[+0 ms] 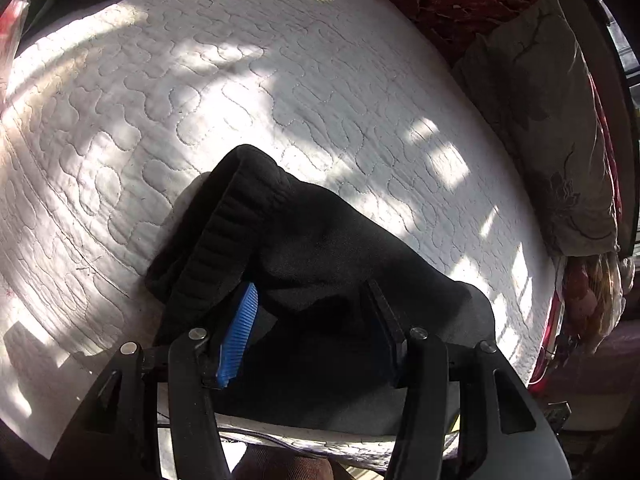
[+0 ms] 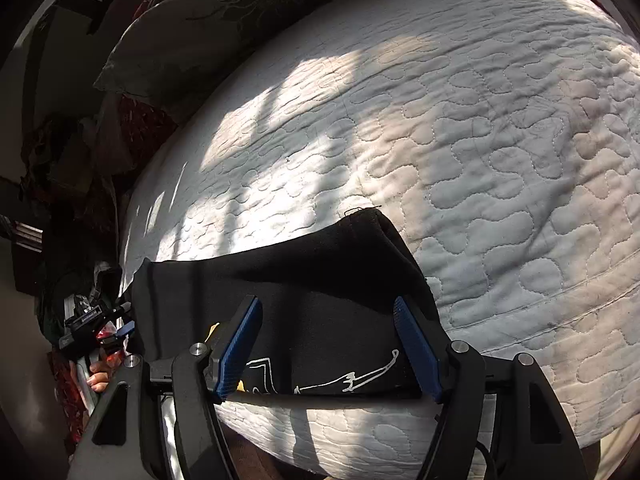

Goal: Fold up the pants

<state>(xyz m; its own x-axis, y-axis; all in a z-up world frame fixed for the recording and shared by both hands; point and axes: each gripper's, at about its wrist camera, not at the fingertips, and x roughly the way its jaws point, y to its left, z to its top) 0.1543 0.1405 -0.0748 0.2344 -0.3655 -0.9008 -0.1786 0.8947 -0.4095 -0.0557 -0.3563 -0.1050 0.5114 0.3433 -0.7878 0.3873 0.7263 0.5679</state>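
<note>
The black pants [image 1: 304, 248] lie in a folded bundle at the near edge of a bed, on a white quilted cover [image 1: 280, 80] with a wavy stitched pattern. Patches of sunlight and soft shadows fall across this cover in both views. In the left wrist view the ribbed waistband [image 1: 224, 236] of the pants runs along the left side of the bundle. In the right wrist view a white line drawing [image 2: 344, 380] is printed on the near part of the cloth.

The left gripper [image 1: 316, 312] has its jaws spread wide, one on each side of the bundle and over the cloth; whether the pads touch it I cannot tell. The right gripper [image 2: 328, 336] is also spread wide, its blue pads [image 2: 240, 344] standing apart above the black fabric, pinching nothing.

At the far right in the left wrist view a grey pillow [image 1: 560, 120] with a dark flower pattern rests on the bed, and a dark red patterned blanket [image 1: 440, 0] lies beyond the cover. In the right wrist view, left of the bed, the other gripper and part of a hand [image 2: 100, 376] are visible among dark, unclear objects.
</note>
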